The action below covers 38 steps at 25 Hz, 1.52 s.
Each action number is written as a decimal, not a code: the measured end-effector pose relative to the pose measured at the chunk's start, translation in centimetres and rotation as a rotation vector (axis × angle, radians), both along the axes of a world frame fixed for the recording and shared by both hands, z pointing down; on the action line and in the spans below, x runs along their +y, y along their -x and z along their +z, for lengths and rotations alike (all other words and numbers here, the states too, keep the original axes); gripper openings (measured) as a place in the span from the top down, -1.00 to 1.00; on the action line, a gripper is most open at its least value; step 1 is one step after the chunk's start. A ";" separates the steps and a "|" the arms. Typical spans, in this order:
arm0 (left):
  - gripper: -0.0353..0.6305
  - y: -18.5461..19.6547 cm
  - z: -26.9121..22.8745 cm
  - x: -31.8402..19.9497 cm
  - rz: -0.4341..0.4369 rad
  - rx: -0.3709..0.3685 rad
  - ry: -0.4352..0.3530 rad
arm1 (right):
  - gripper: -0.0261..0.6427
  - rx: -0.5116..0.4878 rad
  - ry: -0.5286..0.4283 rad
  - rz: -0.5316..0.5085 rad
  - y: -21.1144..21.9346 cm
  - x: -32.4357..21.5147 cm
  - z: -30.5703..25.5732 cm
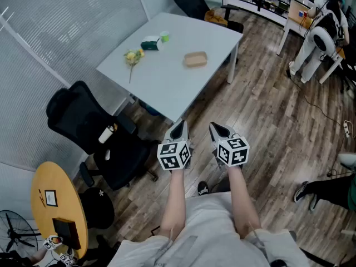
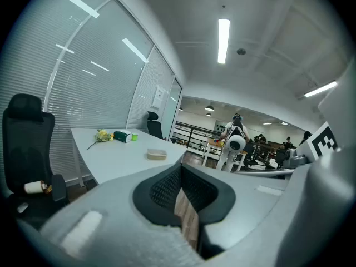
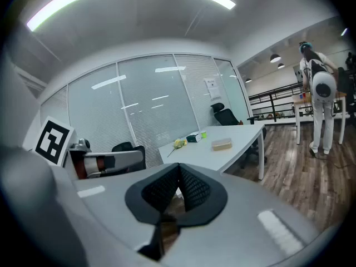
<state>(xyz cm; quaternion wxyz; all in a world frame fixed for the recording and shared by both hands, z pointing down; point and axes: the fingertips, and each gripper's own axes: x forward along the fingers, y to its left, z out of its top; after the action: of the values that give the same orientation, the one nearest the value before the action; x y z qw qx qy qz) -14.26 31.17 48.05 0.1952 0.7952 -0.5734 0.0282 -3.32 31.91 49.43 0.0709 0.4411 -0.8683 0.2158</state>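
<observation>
1. The wood-plank floor [image 1: 267,93] ran grey-brown and streaky under everything.
2. The white table [image 1: 172,65], smooth, with rounded corners, stood ahead of both grippers; its near corner was the closest thing to them, but apart.
3. A black office chair [image 1: 94,127], padded, sat off to the left.
4. The left gripper [image 1: 179,128] was clenched, its ribbed black pads meeting at the tips with nothing between them; its cube bore black-and-white square markers.
5. The right gripper [image 1: 218,129] was pressed together the same way and empty, just beside the left.
6. On the table lay a tan rectangular block [image 1: 195,59], then a yellow flower [image 1: 132,57] on a thin stem, a dark green box [image 1: 150,44] and a small green cup [image 1: 164,36].
</observation>
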 end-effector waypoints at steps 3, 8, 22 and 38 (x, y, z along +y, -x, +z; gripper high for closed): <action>0.88 0.3 0.0 0.0 0.000 -0.002 0.002 | 0.91 0.016 -0.005 0.008 -0.1 -0.1 0.0; 0.88 0.9 -0.2 -0.2 -0.009 -0.027 -0.020 | 0.91 0.026 -0.009 0.014 -0.2 -0.2 0.1; 0.88 1.4 1.0 -1.6 -0.020 -0.040 -0.015 | 0.91 -0.028 0.007 0.044 -1.6 -1.3 0.6; 0.88 -1.7 2.5 -13.7 -0.069 -0.069 0.008 | 0.91 -0.064 0.059 -0.026 -4.8 -14.2 2.9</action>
<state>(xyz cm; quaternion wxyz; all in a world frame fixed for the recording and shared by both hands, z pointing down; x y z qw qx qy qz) -12.60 17.50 50.51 0.1793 0.7728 -0.6066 0.0511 1.45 17.75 52.37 0.0590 0.4203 -0.8690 0.2544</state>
